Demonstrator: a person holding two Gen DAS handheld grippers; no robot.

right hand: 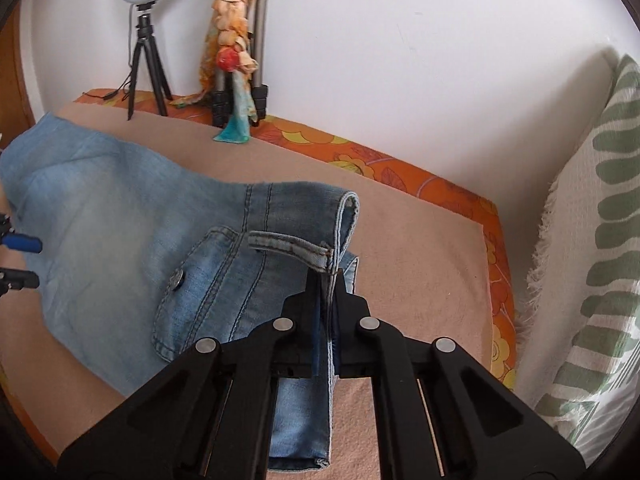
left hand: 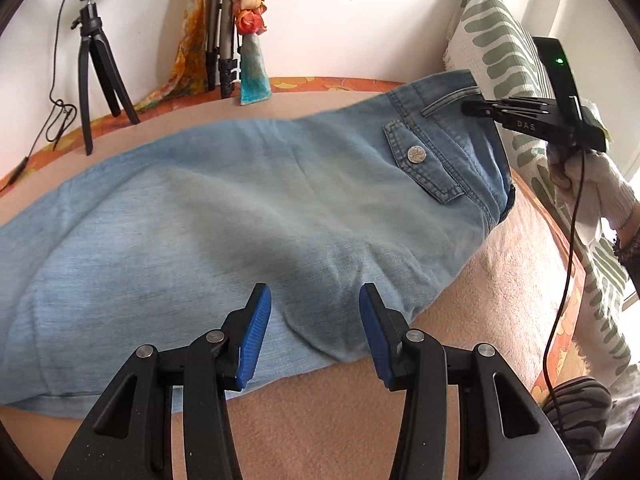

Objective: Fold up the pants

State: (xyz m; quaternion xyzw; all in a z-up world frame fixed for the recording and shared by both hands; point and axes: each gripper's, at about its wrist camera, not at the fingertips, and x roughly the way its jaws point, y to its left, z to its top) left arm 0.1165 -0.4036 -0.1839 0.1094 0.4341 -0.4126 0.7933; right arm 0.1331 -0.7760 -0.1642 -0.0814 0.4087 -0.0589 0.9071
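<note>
Light blue denim pants [left hand: 224, 216] lie across a pink blanket, waistband to the right, a buttoned back pocket [left hand: 424, 164] facing up. My left gripper [left hand: 315, 332] is open, its blue pads just above the pants' near edge at the crotch. My right gripper [right hand: 326, 280] is shut on the waistband [right hand: 340, 224] near a belt loop [right hand: 288, 246] and lifts it slightly. In the left wrist view the right gripper [left hand: 476, 108] shows at the upper right, held by a gloved hand. The left gripper's fingertips [right hand: 24, 244] show at the left edge of the right wrist view.
A pink blanket [left hand: 480, 312] covers a bed with an orange floral sheet [right hand: 440, 184]. A ring light on a black tripod [left hand: 96, 76], folded tripod legs and a scarf [left hand: 250, 32] stand by the white wall. A green-and-white patterned pillow [right hand: 592, 264] leans at the right.
</note>
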